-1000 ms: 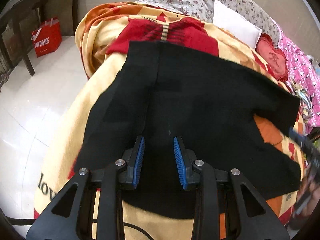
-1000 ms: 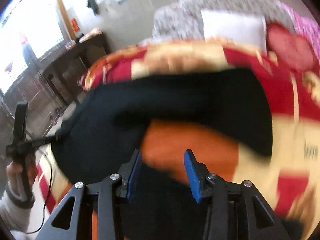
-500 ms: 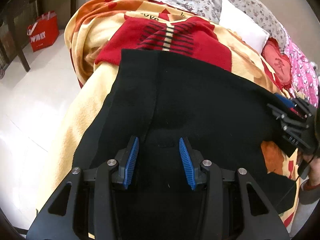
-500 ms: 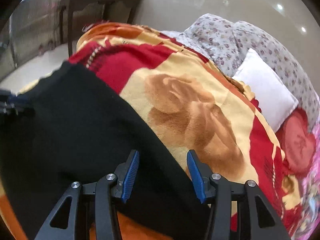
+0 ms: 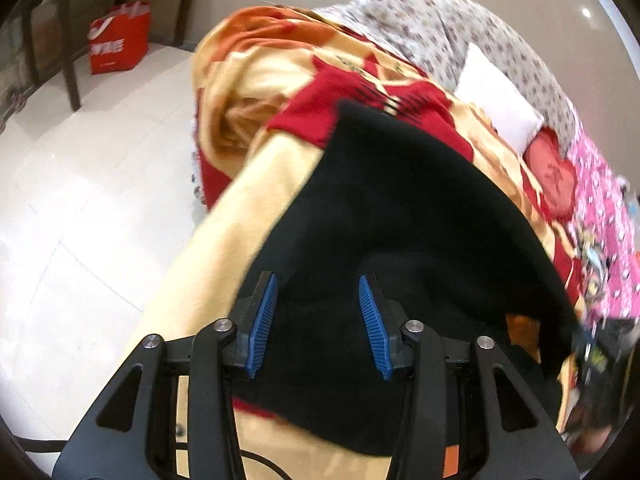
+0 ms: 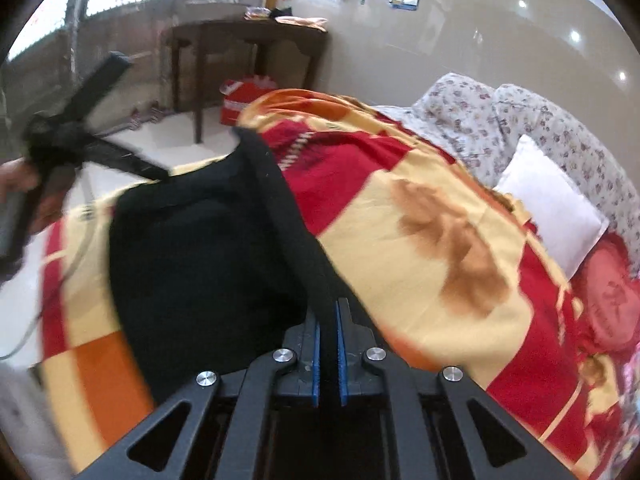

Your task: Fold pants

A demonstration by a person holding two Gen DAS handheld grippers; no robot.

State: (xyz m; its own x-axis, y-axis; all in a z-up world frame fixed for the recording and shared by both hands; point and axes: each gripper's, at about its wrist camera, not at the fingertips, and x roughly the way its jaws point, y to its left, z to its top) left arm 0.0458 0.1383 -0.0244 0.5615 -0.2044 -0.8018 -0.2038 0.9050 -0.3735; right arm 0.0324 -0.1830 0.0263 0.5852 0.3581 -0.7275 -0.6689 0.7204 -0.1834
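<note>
Your right tool (image 6: pixel 328 332) is clamping the black pants' (image 6: pixel 200 248) edge on the bed blanket (image 6: pixel 420 248); your left tool (image 5: pixel 318 312), jaws opening and empty, is hovering over the cloth's near end.

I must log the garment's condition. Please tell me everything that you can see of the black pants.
The black pants look like soft, thick knit cloth, plain and dark. They lie spread on the patterned blanket on the bed. One thick edge is raised and pinched in the shut right hand-held gripper. The left hand-held gripper, its jaws opening, hovers over them without gripping.
</note>
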